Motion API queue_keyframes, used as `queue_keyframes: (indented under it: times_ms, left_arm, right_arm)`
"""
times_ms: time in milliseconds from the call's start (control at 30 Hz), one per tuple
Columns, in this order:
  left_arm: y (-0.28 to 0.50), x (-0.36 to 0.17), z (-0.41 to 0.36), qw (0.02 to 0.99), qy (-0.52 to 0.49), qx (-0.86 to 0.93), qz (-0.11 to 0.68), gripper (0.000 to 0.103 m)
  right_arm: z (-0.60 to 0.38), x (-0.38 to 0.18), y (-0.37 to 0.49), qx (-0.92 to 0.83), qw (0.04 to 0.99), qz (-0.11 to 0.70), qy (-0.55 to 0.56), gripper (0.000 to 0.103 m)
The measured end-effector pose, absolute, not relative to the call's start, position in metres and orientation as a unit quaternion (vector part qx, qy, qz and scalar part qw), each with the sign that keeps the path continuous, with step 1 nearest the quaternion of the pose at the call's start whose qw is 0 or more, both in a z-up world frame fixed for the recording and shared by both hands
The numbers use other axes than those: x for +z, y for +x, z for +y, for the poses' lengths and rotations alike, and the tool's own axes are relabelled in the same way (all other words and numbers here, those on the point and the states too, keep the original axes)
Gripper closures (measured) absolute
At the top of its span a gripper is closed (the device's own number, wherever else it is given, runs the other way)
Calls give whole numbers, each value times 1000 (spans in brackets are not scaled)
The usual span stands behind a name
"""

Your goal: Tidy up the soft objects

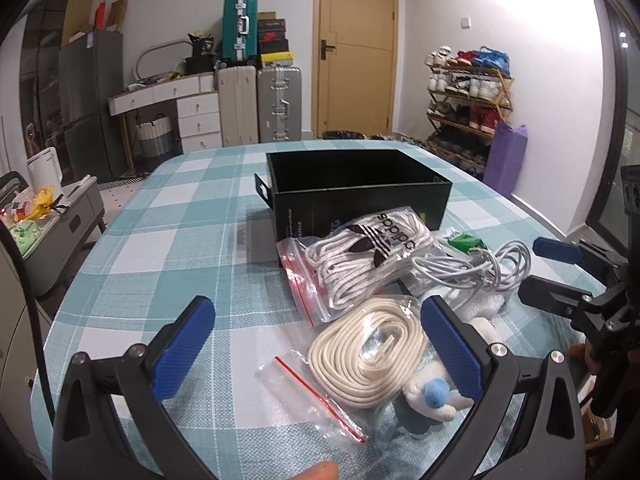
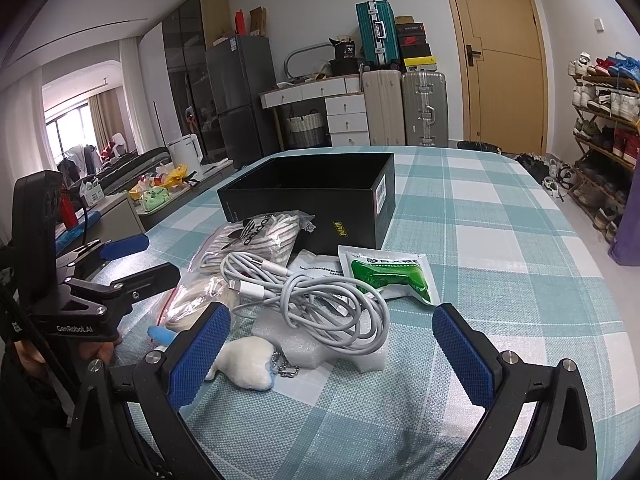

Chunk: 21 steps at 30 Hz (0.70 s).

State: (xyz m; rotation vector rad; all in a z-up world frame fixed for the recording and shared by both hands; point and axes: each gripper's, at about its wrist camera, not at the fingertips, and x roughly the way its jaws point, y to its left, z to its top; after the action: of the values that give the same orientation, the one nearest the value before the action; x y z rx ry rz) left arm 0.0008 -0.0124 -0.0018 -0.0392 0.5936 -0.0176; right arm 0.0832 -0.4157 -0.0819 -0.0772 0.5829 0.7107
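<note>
Laces between left jaws

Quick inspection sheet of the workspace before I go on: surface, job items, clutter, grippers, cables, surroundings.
Surface: table with teal checked cloth.
Job's things: open black box, nothing seen inside; bagged white laces leaning on the box front; bagged cream laces; white plush keychain; blue-nosed plush toy.
Clutter: green sachet, white foam piece.
Grippers: left gripper open over the cream laces; right gripper open near the cable.
Cables: coiled white charging cable resting on the foam.
Surroundings: suitcases, wooden door, shoe rack.
</note>
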Motion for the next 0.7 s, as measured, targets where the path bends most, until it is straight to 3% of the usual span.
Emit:
queue_keyframes:
  times_ms: [700]
  left_arm:
    - [5, -4, -5, 949, -28, -12, 314, 0]
  right_arm:
    - [-392, -85, 94, 344, 880, 324, -49, 0]
